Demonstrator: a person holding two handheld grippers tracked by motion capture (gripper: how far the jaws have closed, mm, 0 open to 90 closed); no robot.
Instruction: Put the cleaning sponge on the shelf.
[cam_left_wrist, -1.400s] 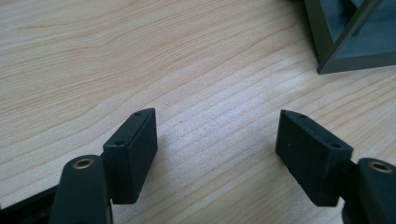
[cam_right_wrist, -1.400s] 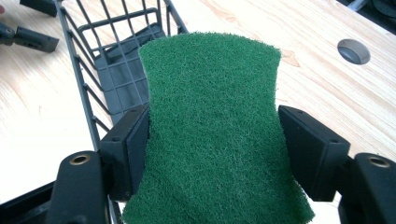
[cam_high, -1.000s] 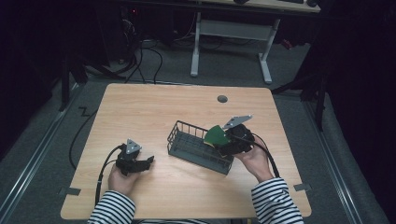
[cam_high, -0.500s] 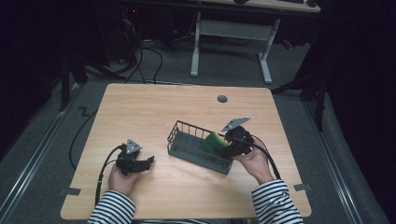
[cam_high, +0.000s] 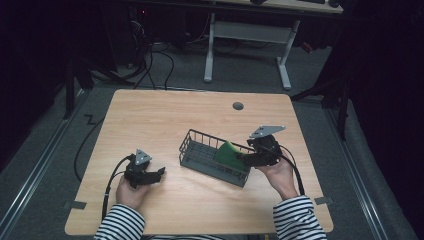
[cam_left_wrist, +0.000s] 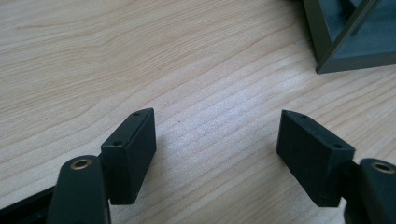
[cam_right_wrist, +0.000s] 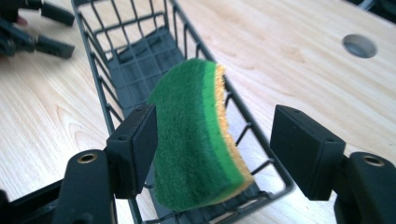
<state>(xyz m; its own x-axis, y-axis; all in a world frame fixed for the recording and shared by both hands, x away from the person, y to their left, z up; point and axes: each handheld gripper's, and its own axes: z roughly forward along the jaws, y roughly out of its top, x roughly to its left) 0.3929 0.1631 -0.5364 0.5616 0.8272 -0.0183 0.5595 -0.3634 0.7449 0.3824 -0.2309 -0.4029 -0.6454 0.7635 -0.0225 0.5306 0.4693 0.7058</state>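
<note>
**A:** What sort of thing is that soft green scouring sponge with the yellow foam back (cam_right_wrist: 198, 135), and where would you grip it?

**B:** Light and squashy, I'd judge: it already bows in a curve. It won't break, and the rough green face should give the pads plenty of bite, so slipping is a small worry. Best held across its thickness, green face to yellow, near the middle of its length (a pinch at one end would probably let the rest flop).

**A:** Where is it now?

**B:** In the centre of the right gripper view, on edge between the jaws of the right gripper (cam_right_wrist: 215, 154). Those jaws stand spread: the left one touches the green face, the right one is clear of the yellow side, so nothing pinches it. In the high view it shows right of centre, at the right end of the basket, by that gripper (cam_high: 246, 161).

**A:** And the basket?

**B:** A dark grey wire basket, long and rectangular (cam_high: 200, 155), lying slantwise on the pale wooden worktop (cam_high: 165, 115). The sponge leans at its near end; whether its lower edge reaches the floor I can't tell. The rest of the basket looks bare.

**A:** The other hand?

**B:** The left gripper (cam_left_wrist: 217, 140) sits low over bare worktop at lower left of the high view, jaws wide apart, holding nothing; a corner of the basket shows at the upper right of its own view.
</note>
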